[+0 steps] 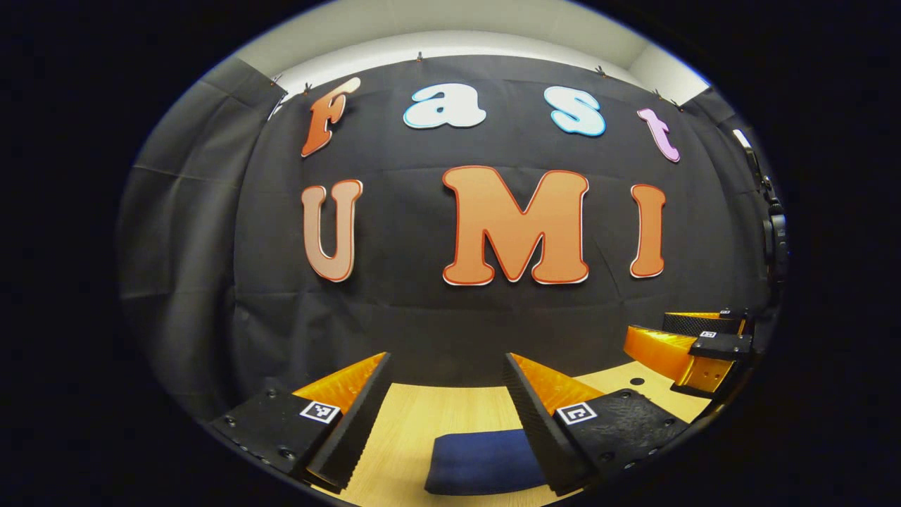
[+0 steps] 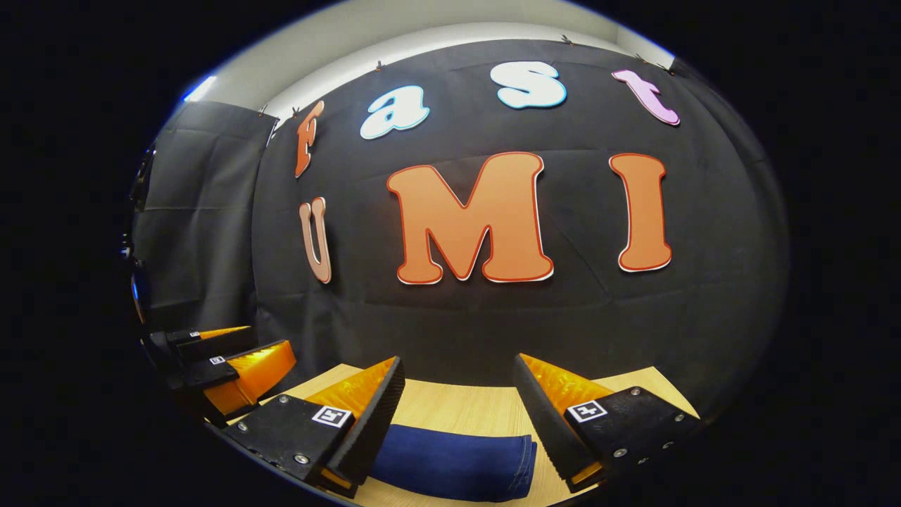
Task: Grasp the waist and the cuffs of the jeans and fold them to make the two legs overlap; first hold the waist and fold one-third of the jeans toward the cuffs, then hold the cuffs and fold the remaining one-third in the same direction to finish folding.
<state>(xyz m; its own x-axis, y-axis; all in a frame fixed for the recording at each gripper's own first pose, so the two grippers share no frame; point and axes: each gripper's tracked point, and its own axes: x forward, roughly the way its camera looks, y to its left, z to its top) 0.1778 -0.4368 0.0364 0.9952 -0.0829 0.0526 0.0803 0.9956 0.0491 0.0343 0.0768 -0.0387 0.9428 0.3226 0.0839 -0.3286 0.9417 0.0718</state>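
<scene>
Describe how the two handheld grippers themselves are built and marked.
The left gripper has two long wedge-shaped jaws that taper toward their tips, with finely ridged inner faces. Each jaw sits on a flat dark plate fixed with small screws, and each plate carries a small square black-and-white tag. The right gripper is built the same way, with the same tags and screws. No cables or sleeves are visible.

The folded jeans (image 2: 454,465) were dark navy blue, plain, with a line of stitching along one edge. The table (image 2: 464,407) under them was pale yellowish wood with a faint straight grain. The booth wall cloth (image 2: 690,317) was black. Above it, the ceiling (image 1: 450,28) was off-white.
</scene>
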